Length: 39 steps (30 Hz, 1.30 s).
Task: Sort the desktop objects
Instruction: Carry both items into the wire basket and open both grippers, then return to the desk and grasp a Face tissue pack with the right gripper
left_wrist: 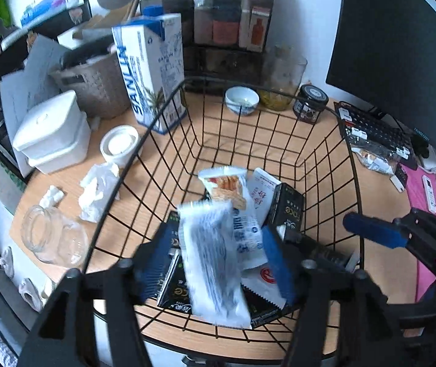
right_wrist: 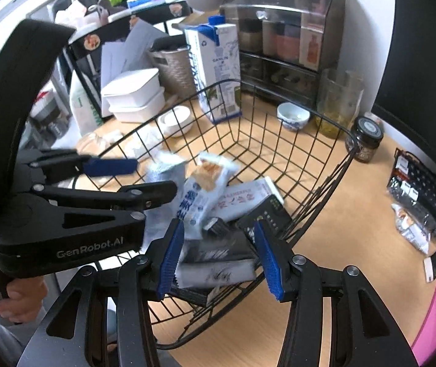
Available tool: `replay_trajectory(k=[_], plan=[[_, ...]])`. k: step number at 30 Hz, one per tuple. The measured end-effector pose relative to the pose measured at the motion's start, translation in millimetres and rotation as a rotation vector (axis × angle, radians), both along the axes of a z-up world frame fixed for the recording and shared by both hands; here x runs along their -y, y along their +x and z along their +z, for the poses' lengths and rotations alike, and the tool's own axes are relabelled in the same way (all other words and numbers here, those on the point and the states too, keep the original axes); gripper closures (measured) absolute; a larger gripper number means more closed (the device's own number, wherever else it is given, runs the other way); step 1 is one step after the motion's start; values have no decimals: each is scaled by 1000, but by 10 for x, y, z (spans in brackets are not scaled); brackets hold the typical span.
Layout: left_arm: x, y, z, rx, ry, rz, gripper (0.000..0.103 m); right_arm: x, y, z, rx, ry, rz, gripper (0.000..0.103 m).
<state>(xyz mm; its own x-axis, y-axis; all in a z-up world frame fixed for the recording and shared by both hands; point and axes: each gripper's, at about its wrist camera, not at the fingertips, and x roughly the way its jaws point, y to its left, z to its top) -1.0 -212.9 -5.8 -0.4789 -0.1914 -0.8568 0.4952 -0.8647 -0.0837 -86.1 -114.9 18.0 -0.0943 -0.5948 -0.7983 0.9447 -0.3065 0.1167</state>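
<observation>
Left wrist view: white snack packet [left_wrist: 215, 263], blurred, grey print, between spread fingers of left gripper [left_wrist: 218, 263], pads not pressing, over black wire basket [left_wrist: 169, 98] of packets on worktop [left_wrist: 380, 263]. Right gripper [right_wrist: 218, 260] apart, nothing clamped.

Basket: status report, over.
Jaws open on left gripper, white packet loose between them, over wire basket. Jaws open on right gripper, empty. Nothing in the way.

carton [left_wrist: 150, 70]: SANLIN | left tool [right_wrist: 120, 177] body: GenRobot.AI | monitor [left_wrist: 401, 46]: THUNDEROBOT
</observation>
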Motion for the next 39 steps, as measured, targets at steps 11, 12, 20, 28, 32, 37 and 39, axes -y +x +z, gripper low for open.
replay_trajectory(k=[11,12,20,28,32,37,39], plan=[[-408,-68,246,-39,-45,-50,35,-502,-178,183,-2,-60,-52,54],[-500,-99,291,-42,-59,-65,35,-579,-211,201,-8,-67,-65,54],[-1288,-513,423,-59,-91,-213,33,-1400,-765,151,-19,-59,-255,52],[-2071,-1281,155,-20,-105,-370,29,-2164,-1514,-161,38,-3,-447,52],[-2130,-1772,-106,3,-56,-387,29,-2357,-1932,-395,51,51,-528,52],[-2063,-2273,-318,-7,-62,-369,29,-2369,-2541,-596,102,44,-643,52],[-2008,-2472,-408,-10,-74,-373,29,-2311,-2770,-653,126,30,-690,52]])
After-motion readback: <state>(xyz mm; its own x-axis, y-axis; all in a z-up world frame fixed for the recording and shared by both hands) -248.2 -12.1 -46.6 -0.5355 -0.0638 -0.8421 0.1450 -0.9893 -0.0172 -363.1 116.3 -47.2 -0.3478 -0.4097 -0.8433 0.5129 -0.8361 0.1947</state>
